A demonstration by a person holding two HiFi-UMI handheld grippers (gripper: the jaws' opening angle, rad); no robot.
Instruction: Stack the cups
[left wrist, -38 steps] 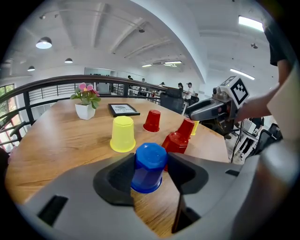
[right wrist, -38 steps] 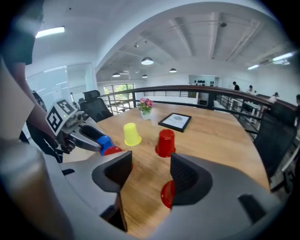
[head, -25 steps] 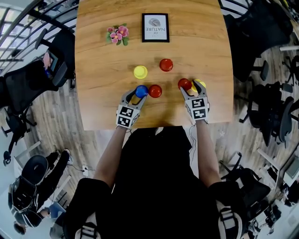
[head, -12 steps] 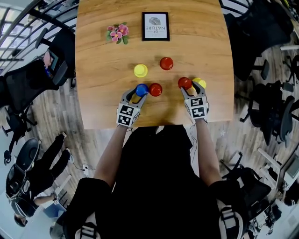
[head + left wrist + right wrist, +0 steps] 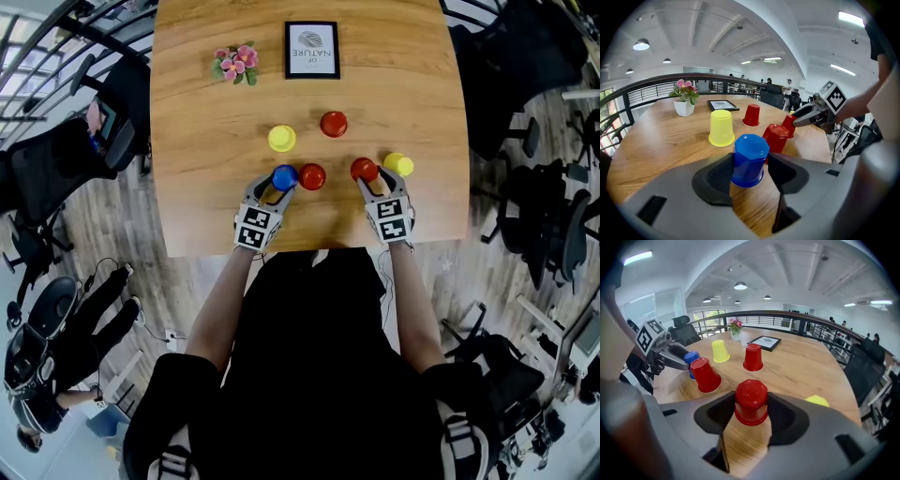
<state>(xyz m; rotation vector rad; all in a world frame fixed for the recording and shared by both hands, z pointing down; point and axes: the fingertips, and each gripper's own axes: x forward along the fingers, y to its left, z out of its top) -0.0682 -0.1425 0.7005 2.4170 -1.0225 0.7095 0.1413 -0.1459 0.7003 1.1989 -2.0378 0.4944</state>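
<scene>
Several upturned cups stand on the wooden table (image 5: pixel 202 211). My left gripper (image 5: pixel 280 187) (image 5: pixel 749 165) is shut on the blue cup (image 5: pixel 284 176) (image 5: pixel 750 157), which rests on the wood. A red cup (image 5: pixel 312 175) (image 5: pixel 776 137) stands right beside it. My right gripper (image 5: pixel 368 182) (image 5: pixel 751 405) has just been closing, and its pads now press on another red cup (image 5: pixel 364 169) (image 5: pixel 751 399). A yellow cup (image 5: pixel 398 164) (image 5: pixel 817 400) sits just right of that. Farther back are a yellow cup (image 5: pixel 281 138) (image 5: pixel 721 127) and a third red cup (image 5: pixel 333 123) (image 5: pixel 753 357).
A framed picture (image 5: pixel 311 50) and a small pot of pink flowers (image 5: pixel 235 66) stand at the far side of the table. Black office chairs (image 5: pixel 525 66) ring the table. The near table edge runs just behind both grippers.
My right gripper has slid a little left and down, closing around the red cup; the yellow cup beside it now shows fully. The left gripper and blue cup have stayed put.
</scene>
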